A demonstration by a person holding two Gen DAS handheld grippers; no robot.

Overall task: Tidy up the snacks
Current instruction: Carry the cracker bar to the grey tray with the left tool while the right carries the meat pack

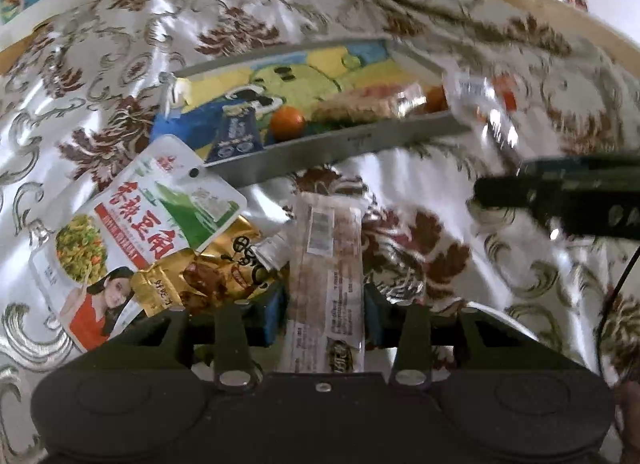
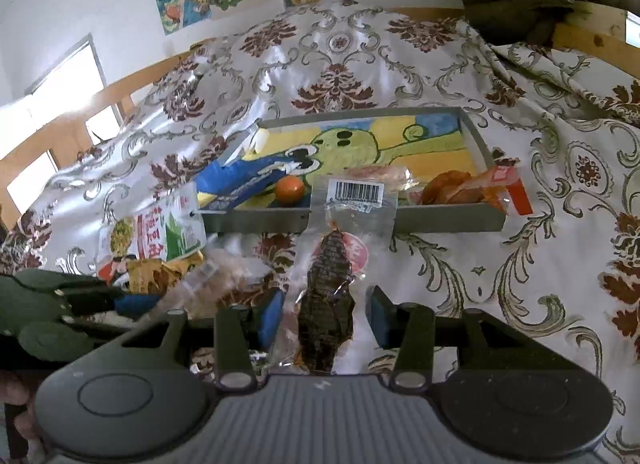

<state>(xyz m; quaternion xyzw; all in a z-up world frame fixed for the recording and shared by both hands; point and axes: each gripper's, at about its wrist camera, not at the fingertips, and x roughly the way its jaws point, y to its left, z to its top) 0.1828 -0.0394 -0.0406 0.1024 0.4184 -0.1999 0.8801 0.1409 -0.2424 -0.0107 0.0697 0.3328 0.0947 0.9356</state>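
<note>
Pinched in the left tool, pads pressed on both long edges: a long clear packet of pale brown snack with a white label near its far end, pointing away toward the near wall of the grey tray.

Gripped in the right tool, jaws closed on it and not spread: a clear barcode packet, with a dark brown ridged piece inside and a red round mark beside it, its barcoded top overlapping the tray's near wall in the right wrist view (blurred in the left wrist view).

Inside the tray, along its near edge: a blue packet toward the left corner, a small orange ball just beside it, an orange-red bag at the right corner.

Outside the tray's near left corner, on the floral cloth: a white pouch with red lettering and green panel, touching that corner, with a gold packet overlapping its lower edge.
</note>
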